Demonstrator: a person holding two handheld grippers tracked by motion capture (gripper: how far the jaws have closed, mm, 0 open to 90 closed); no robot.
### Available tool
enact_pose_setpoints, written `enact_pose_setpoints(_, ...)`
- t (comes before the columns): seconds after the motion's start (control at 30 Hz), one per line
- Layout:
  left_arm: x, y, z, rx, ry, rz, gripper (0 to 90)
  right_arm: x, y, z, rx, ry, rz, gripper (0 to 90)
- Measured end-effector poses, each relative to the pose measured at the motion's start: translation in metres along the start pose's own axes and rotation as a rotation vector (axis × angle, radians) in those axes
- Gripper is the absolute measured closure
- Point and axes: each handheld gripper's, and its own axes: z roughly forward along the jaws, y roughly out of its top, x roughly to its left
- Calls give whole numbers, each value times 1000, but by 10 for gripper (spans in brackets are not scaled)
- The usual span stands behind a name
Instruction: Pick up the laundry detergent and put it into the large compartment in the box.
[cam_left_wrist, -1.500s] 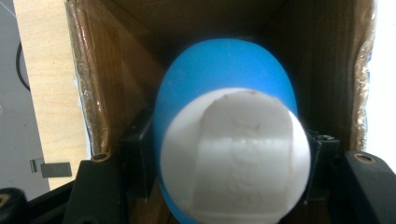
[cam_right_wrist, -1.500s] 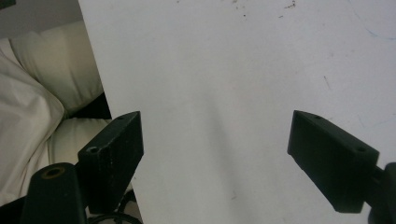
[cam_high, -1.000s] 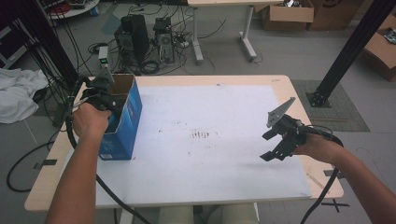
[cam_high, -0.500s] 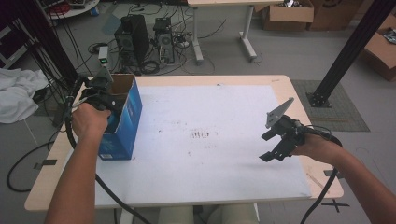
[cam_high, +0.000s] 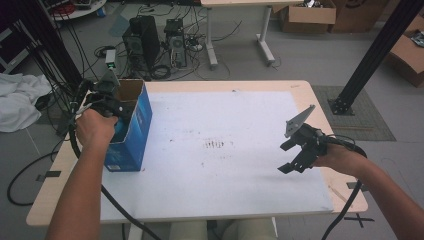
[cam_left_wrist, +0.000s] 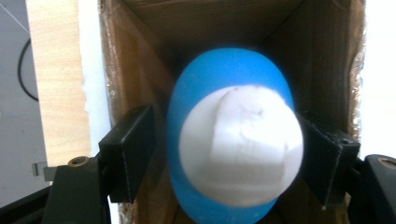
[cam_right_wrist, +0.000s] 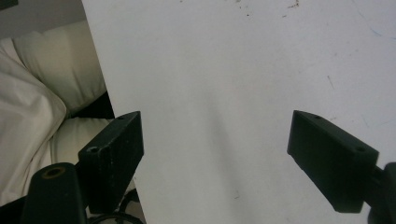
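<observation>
An open blue cardboard box (cam_high: 131, 131) stands at the table's left edge. My left gripper (cam_high: 111, 107) reaches down into its open top. In the left gripper view, between the box's brown inner walls (cam_left_wrist: 140, 56), the left gripper (cam_left_wrist: 224, 149) is shut on a blue egg-shaped object with a white face (cam_left_wrist: 236, 140); both jaws press its sides. My right gripper (cam_high: 282, 158) hovers low over the right part of the white table top, open. In the right gripper view the right gripper (cam_right_wrist: 217, 158) holds nothing, with bare white surface between its jaws.
The white table top (cam_high: 225, 165) has a few dark scuff marks (cam_high: 216, 145) near its middle. Computer towers (cam_high: 155, 40) and cables lie on the floor beyond the table. A black post base (cam_high: 345, 105) stands at the right, and white cloth (cam_high: 17, 100) at the left.
</observation>
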Motion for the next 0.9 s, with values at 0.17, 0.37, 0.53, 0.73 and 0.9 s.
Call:
enact_pose_setpoints(0.17, 1, -1, -3, -11, -6, -3, 277, 1, 0, -1, -1, 0, 0, 184)
enact_pose_setpoints(0.37, 0, 0, -11, -29, 3, 6, 258, 2, 0, -3, -2, -4, 1, 184)
enact_pose_setpoints(0.53, 0, 0, -17, -49, 4, 11, 247, 3, 0, -3, -5, -4, 0, 184)
enact_pose_setpoints(0.73, 0, 0, -22, -58, 10, 17, 220, 4, 0, -5, -4, -6, 0, 184)
enact_pose_setpoints(0.9, 1, -1, -25, -70, 3, 11, 207, 4, -1, -5, -8, -7, -2, 184)
